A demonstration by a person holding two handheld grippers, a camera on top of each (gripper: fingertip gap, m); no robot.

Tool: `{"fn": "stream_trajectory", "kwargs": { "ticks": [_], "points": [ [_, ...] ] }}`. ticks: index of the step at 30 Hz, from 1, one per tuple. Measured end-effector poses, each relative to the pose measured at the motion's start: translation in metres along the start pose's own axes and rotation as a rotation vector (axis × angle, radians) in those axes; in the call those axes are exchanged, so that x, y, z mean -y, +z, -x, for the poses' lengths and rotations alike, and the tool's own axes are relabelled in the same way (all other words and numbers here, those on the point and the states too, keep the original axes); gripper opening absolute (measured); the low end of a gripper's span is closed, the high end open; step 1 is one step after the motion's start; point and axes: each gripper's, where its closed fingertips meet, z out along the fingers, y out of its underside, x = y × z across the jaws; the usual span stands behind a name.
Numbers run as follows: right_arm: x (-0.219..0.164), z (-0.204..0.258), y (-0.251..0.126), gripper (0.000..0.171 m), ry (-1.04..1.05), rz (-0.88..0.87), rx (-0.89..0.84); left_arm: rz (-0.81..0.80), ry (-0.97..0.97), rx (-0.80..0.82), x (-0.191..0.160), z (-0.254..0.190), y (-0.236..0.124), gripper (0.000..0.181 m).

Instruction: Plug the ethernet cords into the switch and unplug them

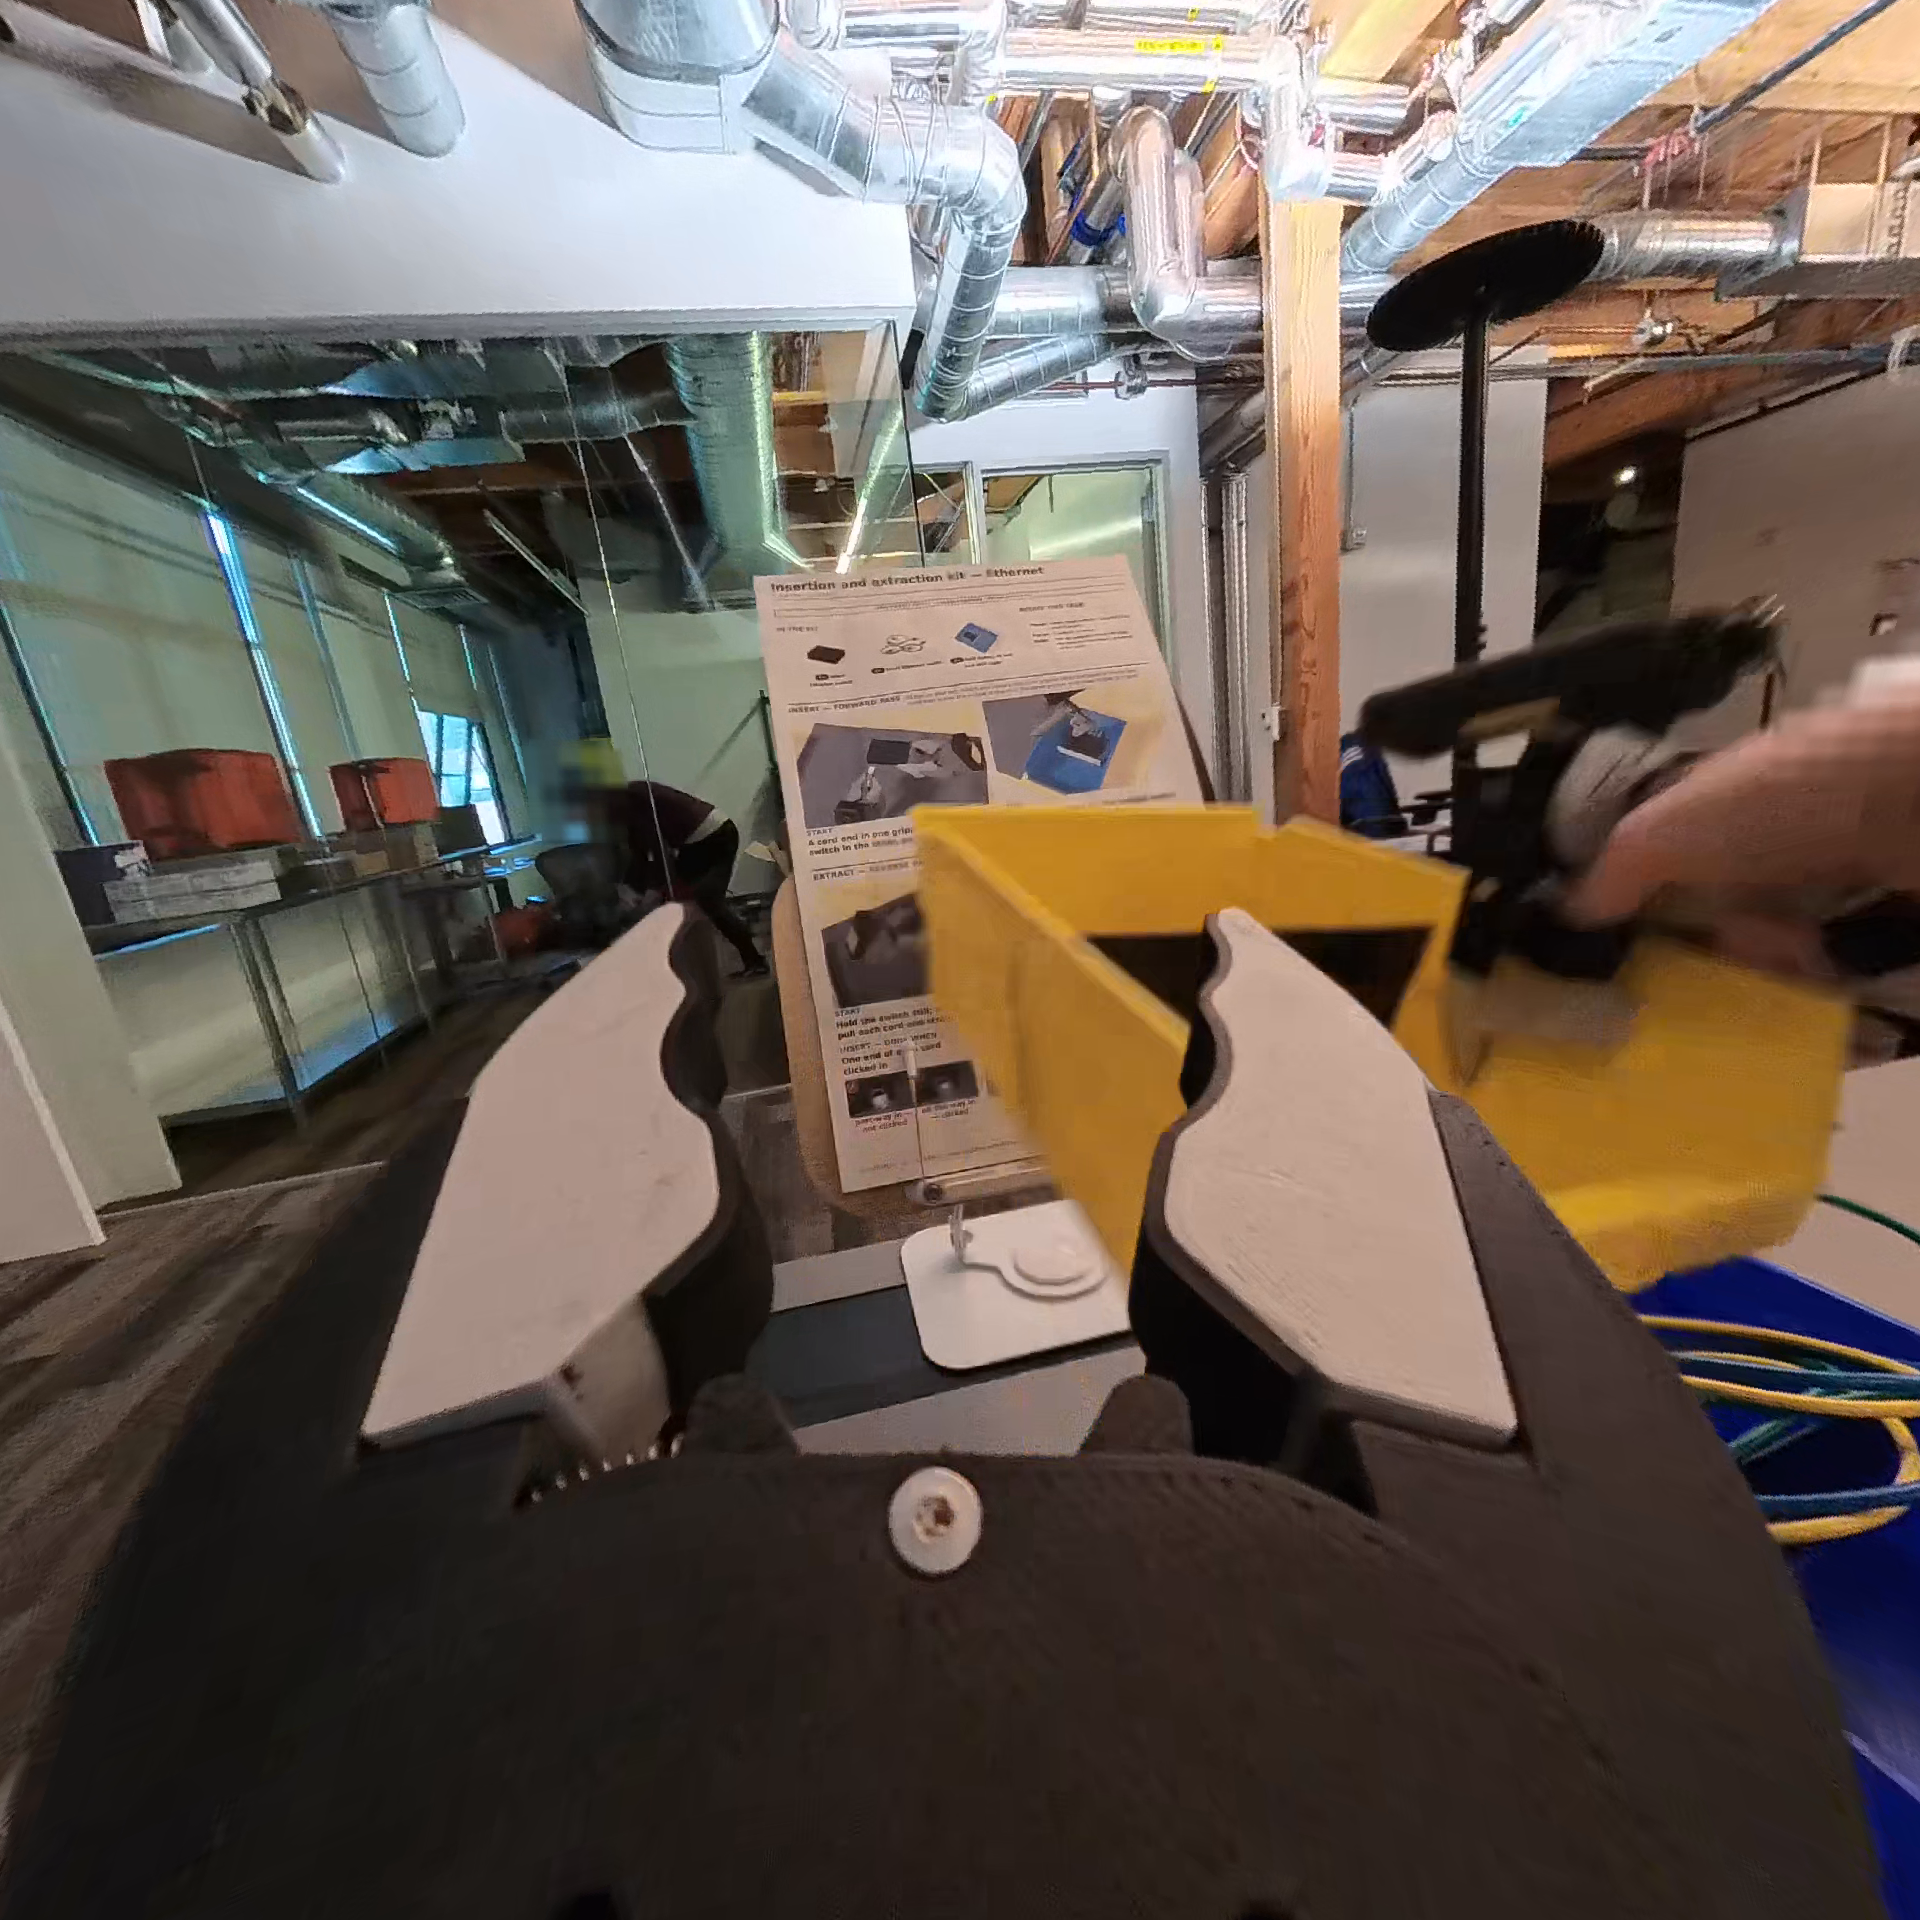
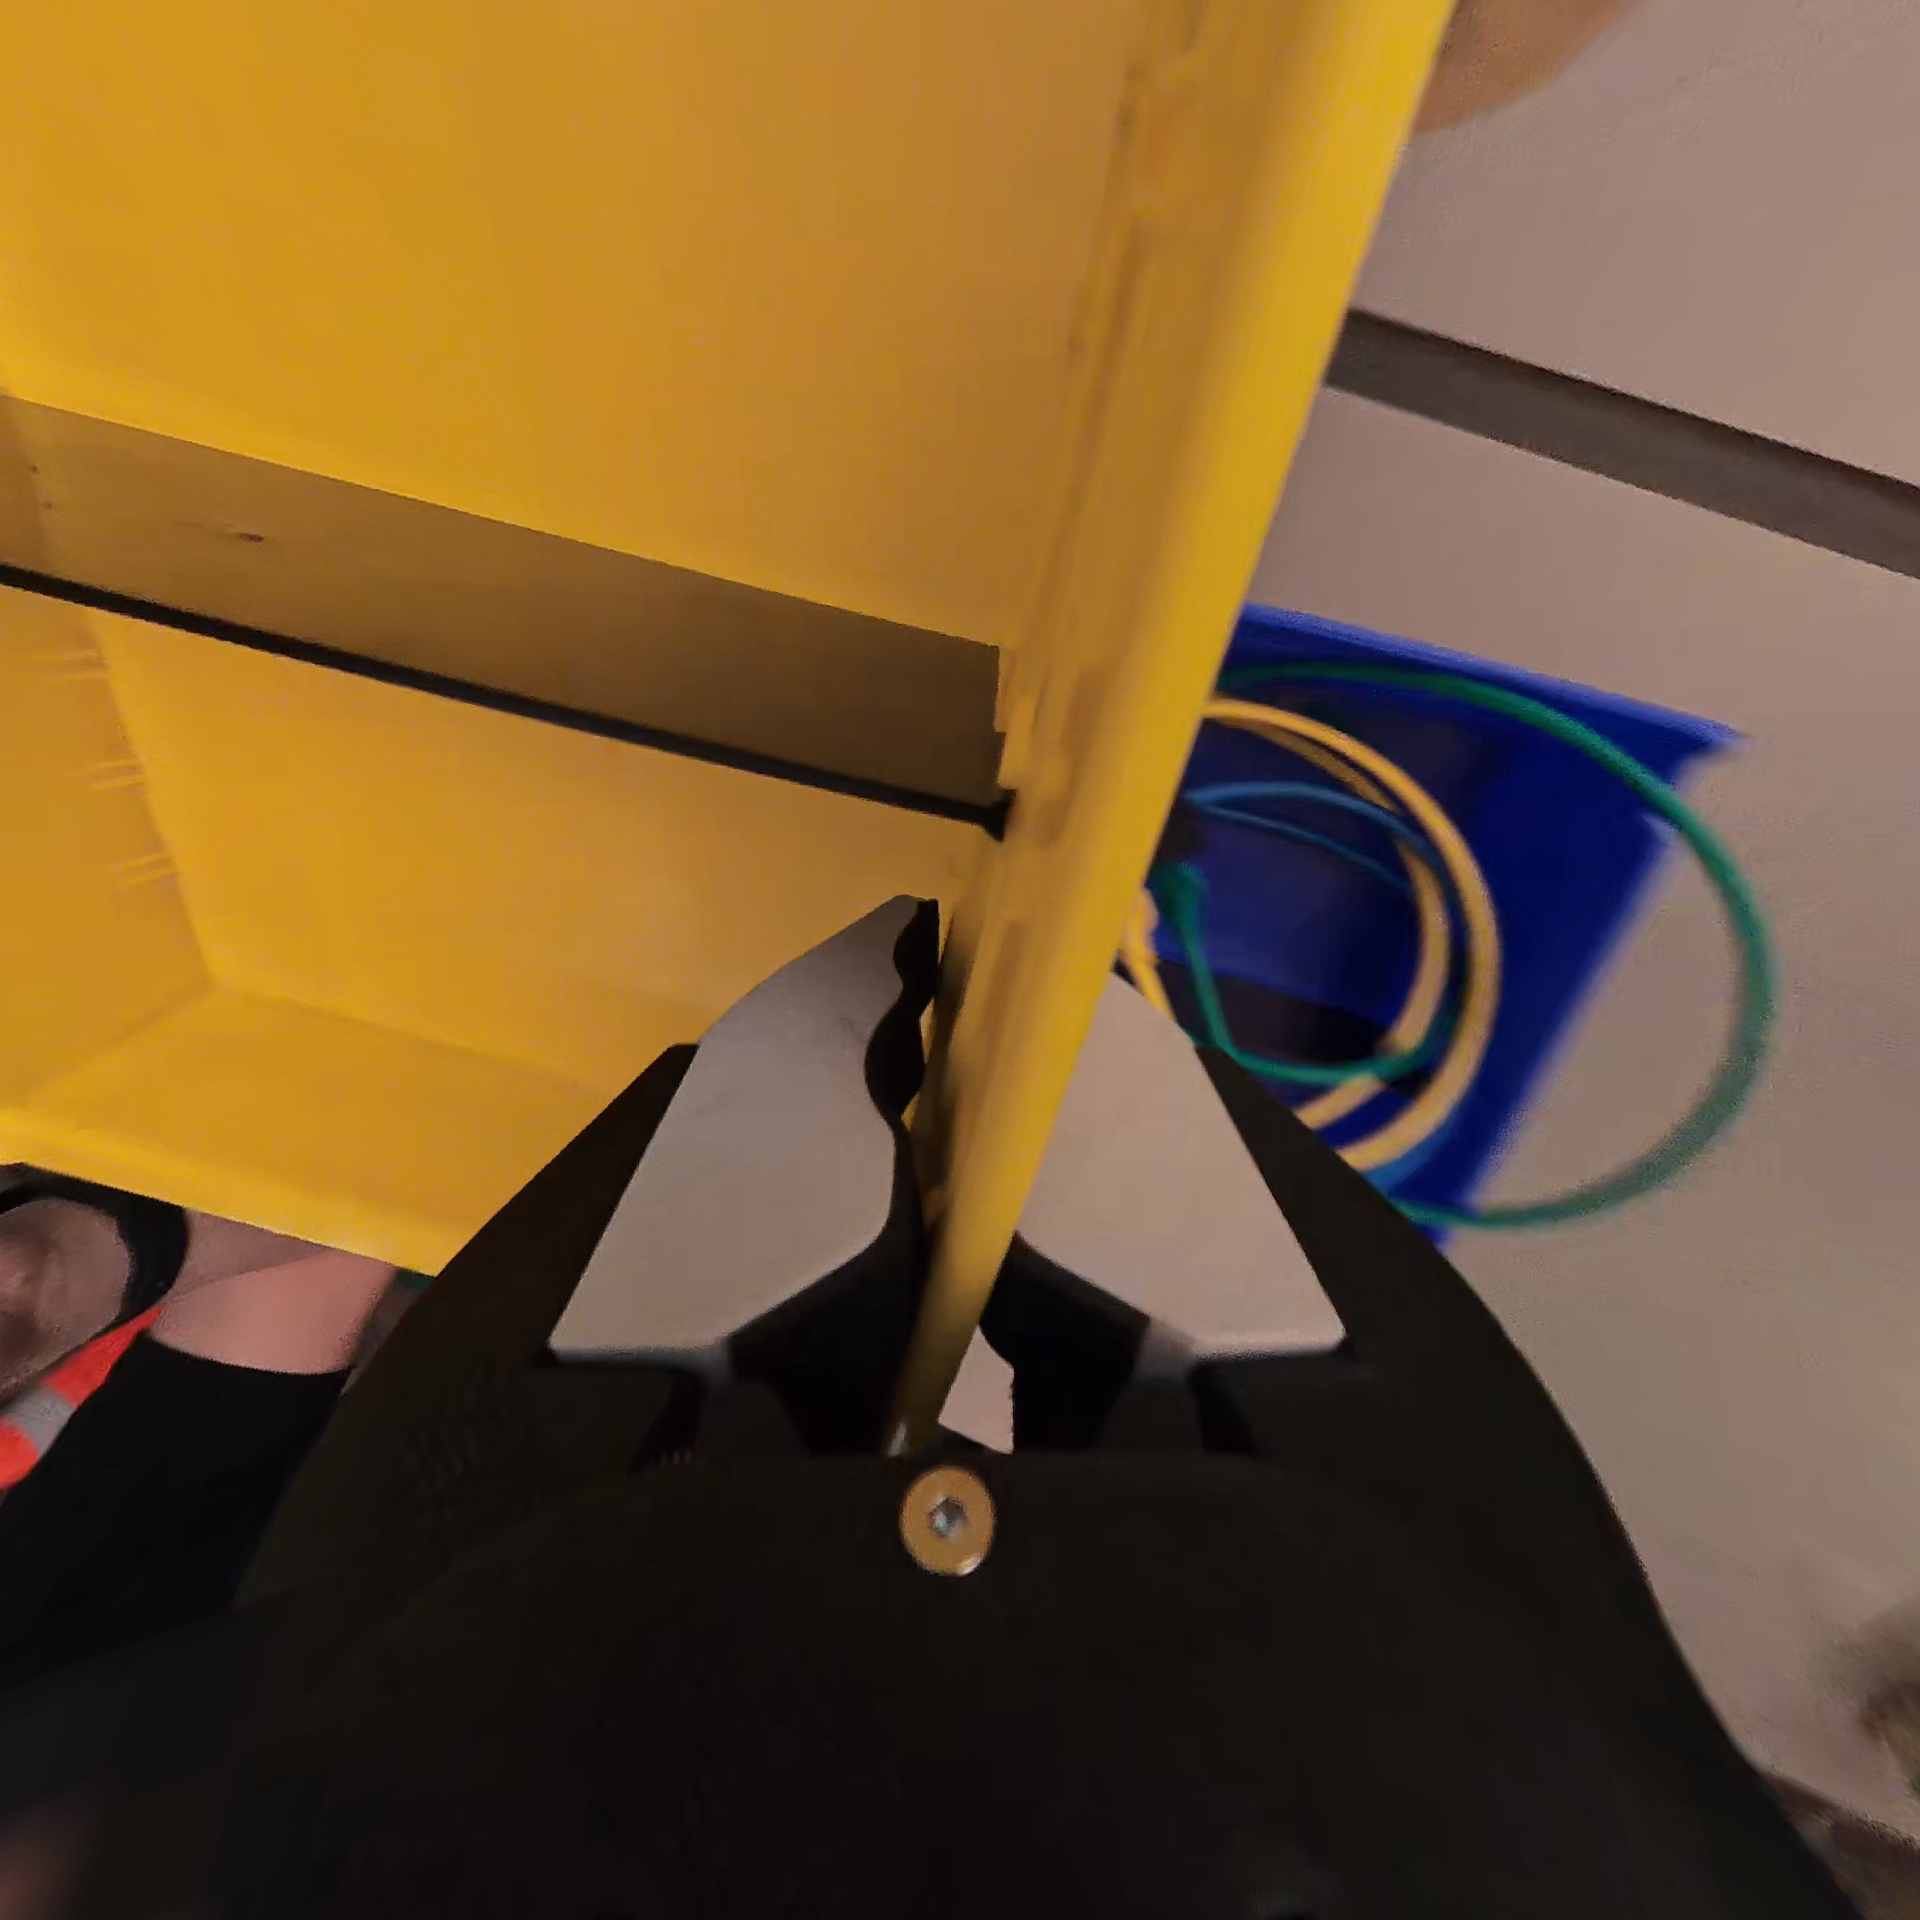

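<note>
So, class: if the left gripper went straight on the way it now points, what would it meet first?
Probably the instruction sheet on its stand; the left gripper is open, and the yellow box lies just right of that line, though depth is unclear.

Instruction poster (image 1: 977, 831) upright on white stand base (image 1: 1013, 1299), mid-frame. Orange boxes (image 1: 197, 800) on metal tables behind glass, left. Silver ducts (image 1: 935, 208) overhead; wooden post (image 1: 1307, 499) right.

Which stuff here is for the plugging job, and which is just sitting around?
For the job:
- yellow holder, clamped by its wall in the right gripper
- coiled cords in the blue bin
- left gripper, open and empty

Just around:
- instruction sheet on a stand
- orange boxes on far tables
- ceiling ducts
</note>
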Motion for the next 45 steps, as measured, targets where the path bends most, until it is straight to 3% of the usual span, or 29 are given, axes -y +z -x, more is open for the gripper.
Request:
{"fn": "stream_trajectory", "kwargs": {
  "ticks": [6,11,14,19,22,24,26,31,32,36,41,45],
  "points": [
    [-0.053,-0.131,-0.087,0.006,0.200,-0.076,-0.095,0.111,0.014,-0.080,-0.032,-0.037,0.014,0.084],
    [-0.135,-0.252,-0.116,0.006,0.442,-0.164,-0.168,0.466,-0.431,-0.562,-0.118,-0.149,0.016,0.085],
    [-0.205,-0.320,-0.116,0.006,0.620,-0.191,-0.204,0.694,-0.415,-0.602,-0.191,-0.188,0.014,0.094],
    [-0.309,-0.393,-0.094,0.005,0.839,-0.142,-0.293,0.828,-0.411,-0.649,-0.247,-0.232,-0.001,0.102],
    [-0.338,-0.406,-0.072,0.005,0.871,-0.098,-0.276,0.934,-0.291,-0.700,-0.269,-0.251,-0.016,0.111],
    [-0.345,-0.408,-0.057,0.005,0.872,-0.073,-0.258,0.953,-0.217,-0.722,-0.274,-0.250,-0.018,0.093],
    [-0.347,-0.407,-0.045,0.005,0.854,-0.043,-0.252,0.964,-0.169,-0.762,-0.274,-0.247,-0.020,0.088],
    [-0.339,-0.400,-0.031,0.005,0.760,0.043,-0.290,1.110,-0.114,-0.872,-0.273,-0.215,-0.027,0.051],
    [-0.335,-0.396,-0.028,0.005,0.743,0.050,-0.288,1.152,-0.126,-0.901,-0.273,-0.201,-0.028,0.027],
    [-0.310,-0.373,-0.008,0.005,0.657,0.047,-0.236,1.289,-0.154,-0.843,-0.280,-0.125,-0.026,0.010],
    [-0.277,-0.332,0.031,0.005,0.543,0.052,-0.116,1.321,-0.089,-0.488,-0.299,-0.007,-0.013,0.007],
    [-0.262,-0.309,0.061,0.006,0.444,0.088,-0.072,1.361,-0.207,-0.363,-0.300,0.071,-0.035,0.007]
  ]
}}
